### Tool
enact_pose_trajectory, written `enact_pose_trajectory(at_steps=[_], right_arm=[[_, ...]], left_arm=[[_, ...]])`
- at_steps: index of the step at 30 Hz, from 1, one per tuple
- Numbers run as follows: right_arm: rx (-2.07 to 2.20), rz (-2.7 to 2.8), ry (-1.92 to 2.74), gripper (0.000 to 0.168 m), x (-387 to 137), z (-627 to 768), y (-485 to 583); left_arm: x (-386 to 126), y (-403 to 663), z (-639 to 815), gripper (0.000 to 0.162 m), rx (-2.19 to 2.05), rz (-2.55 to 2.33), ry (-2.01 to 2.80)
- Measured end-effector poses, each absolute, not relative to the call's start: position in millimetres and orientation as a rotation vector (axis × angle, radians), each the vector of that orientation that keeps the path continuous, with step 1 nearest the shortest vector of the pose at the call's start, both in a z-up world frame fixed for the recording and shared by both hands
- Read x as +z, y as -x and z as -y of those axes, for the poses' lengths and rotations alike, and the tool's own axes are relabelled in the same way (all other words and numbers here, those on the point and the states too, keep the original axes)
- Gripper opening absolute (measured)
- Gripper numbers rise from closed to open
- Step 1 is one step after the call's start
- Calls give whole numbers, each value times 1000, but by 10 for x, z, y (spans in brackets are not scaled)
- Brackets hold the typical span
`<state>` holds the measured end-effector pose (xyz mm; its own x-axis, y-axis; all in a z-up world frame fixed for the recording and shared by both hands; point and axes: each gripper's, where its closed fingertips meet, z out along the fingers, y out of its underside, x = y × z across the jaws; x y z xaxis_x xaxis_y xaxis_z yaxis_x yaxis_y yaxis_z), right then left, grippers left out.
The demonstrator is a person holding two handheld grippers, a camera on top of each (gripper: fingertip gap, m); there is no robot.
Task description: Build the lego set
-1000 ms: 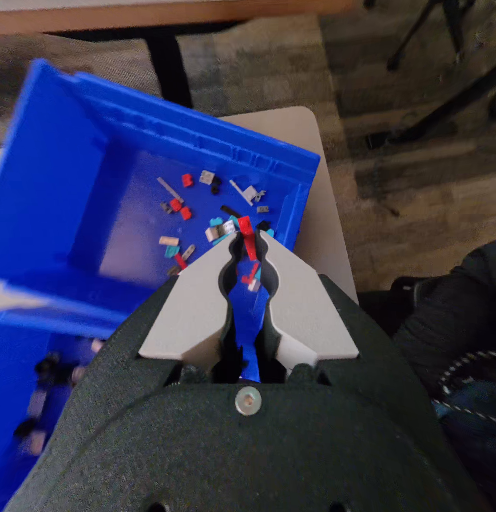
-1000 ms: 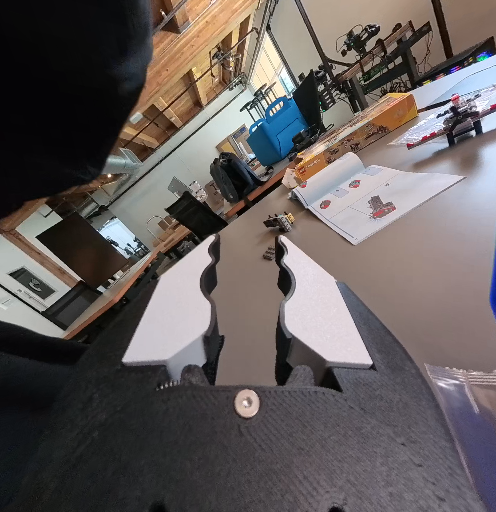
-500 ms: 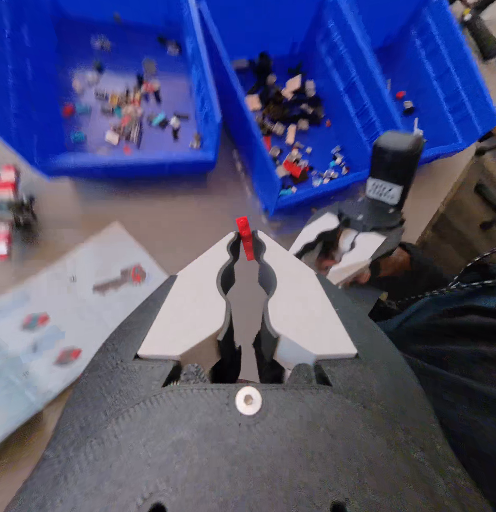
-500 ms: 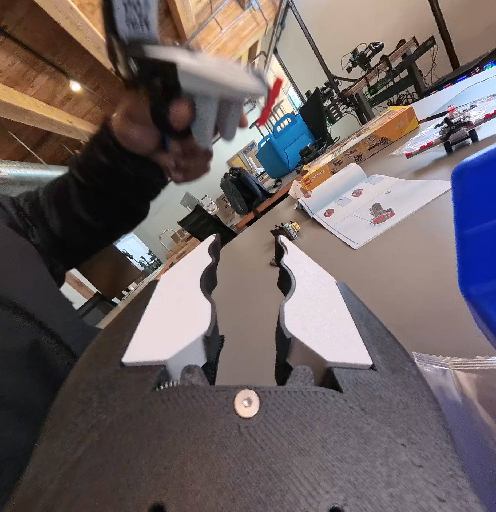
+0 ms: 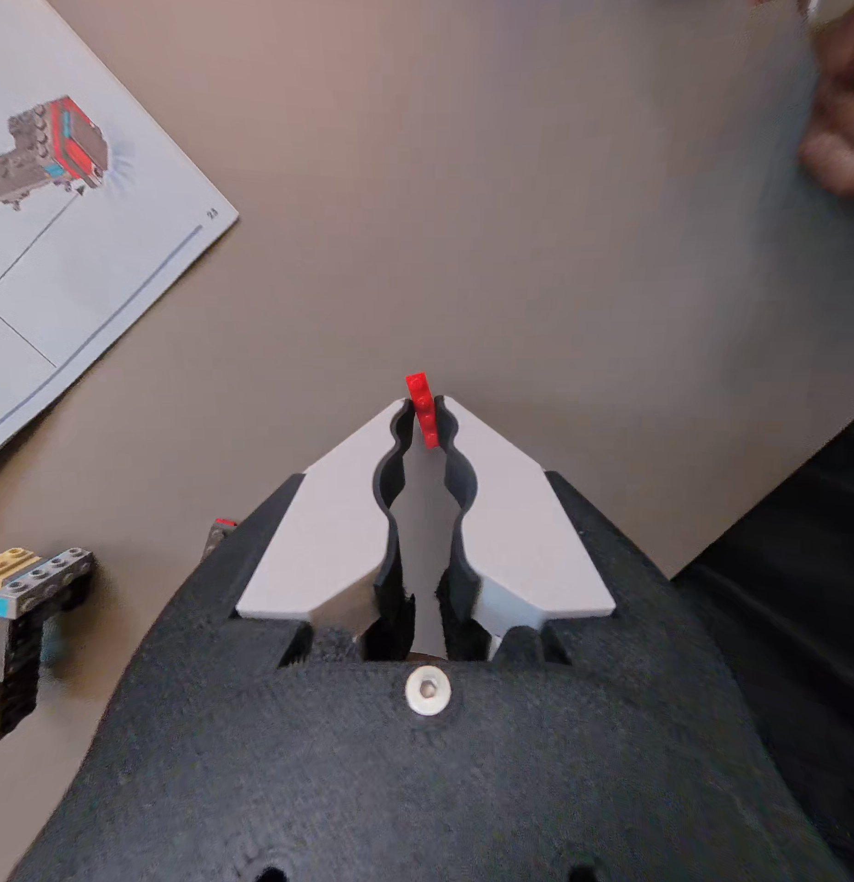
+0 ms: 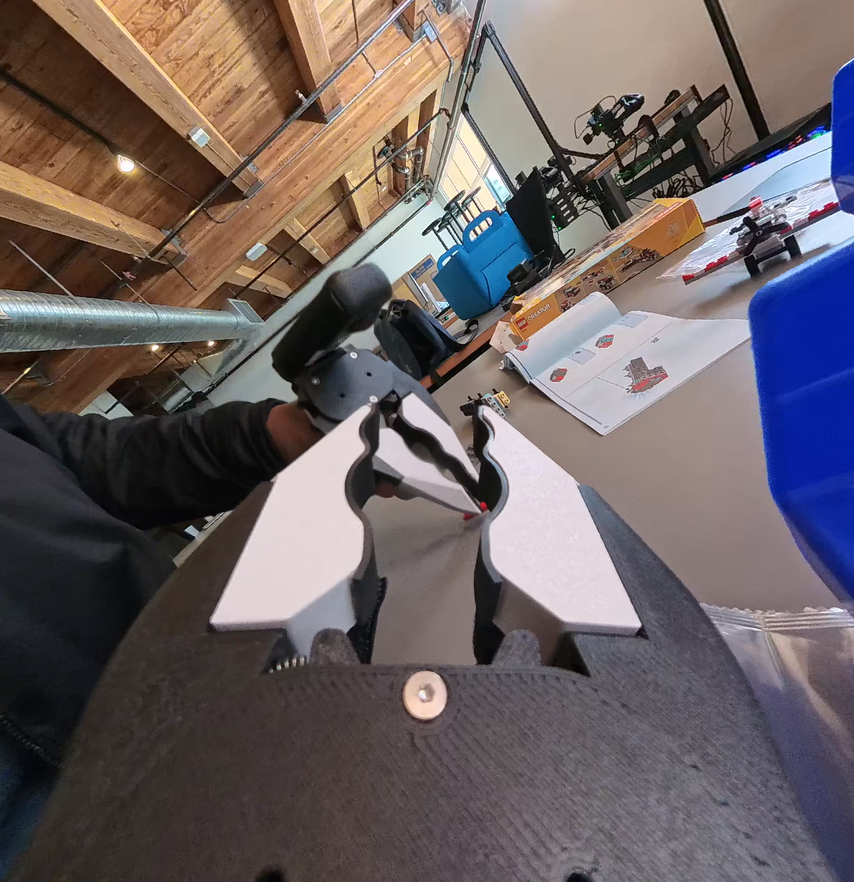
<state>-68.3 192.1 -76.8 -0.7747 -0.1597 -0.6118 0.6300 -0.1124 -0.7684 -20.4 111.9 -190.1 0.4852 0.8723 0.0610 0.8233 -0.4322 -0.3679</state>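
My left gripper point(image 5: 423, 402) is shut on a thin red Lego plate point(image 5: 422, 409) and holds it edge-on just above the brown table point(image 5: 511, 215). A small grey, tan and black sub-assembly point(image 5: 21, 587) stands on the table at the lower left. The open instruction booklet point(image 5: 71, 229) lies at the upper left. My right gripper point(image 6: 425, 420) is open and empty, low over the table. In the right wrist view the left gripper point(image 6: 472, 509) points down at the table just ahead, the red plate point(image 6: 477, 509) at its tip. The sub-assembly also shows there point(image 6: 484, 400).
A blue bin point(image 6: 816, 405) stands close on the right. A clear plastic bag point(image 6: 787, 658) lies under it. A yellow set box point(image 6: 606, 257) and a built model on a bag point(image 6: 763, 234) are far back. A small grey piece point(image 5: 217, 534) lies by my left gripper. Across from one pair of fingers to the other is roughly 15 cm.
My left gripper has carried the red plate away from the blue bins and down over the table by the booklet, in front of my right gripper. The right gripper has stayed open and nearly still.
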Motion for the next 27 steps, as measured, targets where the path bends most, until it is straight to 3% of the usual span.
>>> enact_pose_trajectory(at_steps=[1,8,18,27], right_arm=[[-1938,-1631,-520,39,-766,-1923,682],[-1944,-1614,-516,39,-750,-1940,686],[-1935,-1648,-520,39,-779,-1910,678],[-1924,-1680,-524,39,-807,-1882,671]], left_arm=[[-1939,182,-1106,9,205,1423,2414],[-1974,167,-1116,12,233,1450,2378],[-1766,225,-1133,42,317,1407,2198],[-1577,38,-1040,45,491,1294,1948]])
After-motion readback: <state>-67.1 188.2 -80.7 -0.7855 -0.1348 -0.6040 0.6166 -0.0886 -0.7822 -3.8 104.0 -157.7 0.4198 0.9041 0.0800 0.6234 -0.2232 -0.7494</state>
